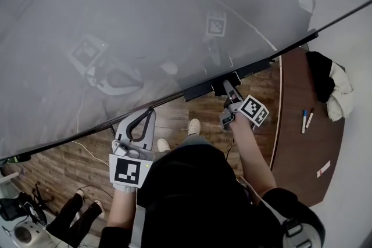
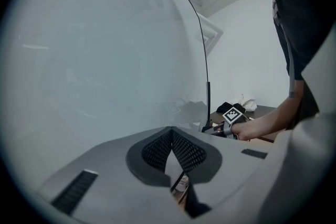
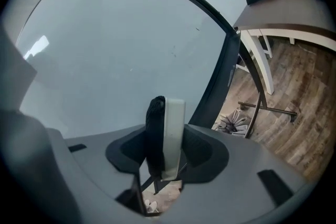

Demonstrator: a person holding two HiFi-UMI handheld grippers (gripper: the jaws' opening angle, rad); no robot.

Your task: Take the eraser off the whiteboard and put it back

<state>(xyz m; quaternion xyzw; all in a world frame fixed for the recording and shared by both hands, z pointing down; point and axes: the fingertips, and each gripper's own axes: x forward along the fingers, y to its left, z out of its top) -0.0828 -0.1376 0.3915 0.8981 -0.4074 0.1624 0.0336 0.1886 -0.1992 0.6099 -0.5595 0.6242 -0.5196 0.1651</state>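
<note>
The whiteboard fills the upper left of the head view, with a black tray on its lower edge. My right gripper is at that tray's right end, close to the board. In the right gripper view it is shut on the eraser, a white block with black felt on its left face, held upright in front of the whiteboard. My left gripper hovers lower left, short of the board, holding nothing. Its tips meet in the left gripper view, which also shows the right gripper.
A brown table stands to the right with two markers and a black and white bundle. Below is wooden floor with my shoes, cables and another person's legs at the lower left. A table frame stands beside the board.
</note>
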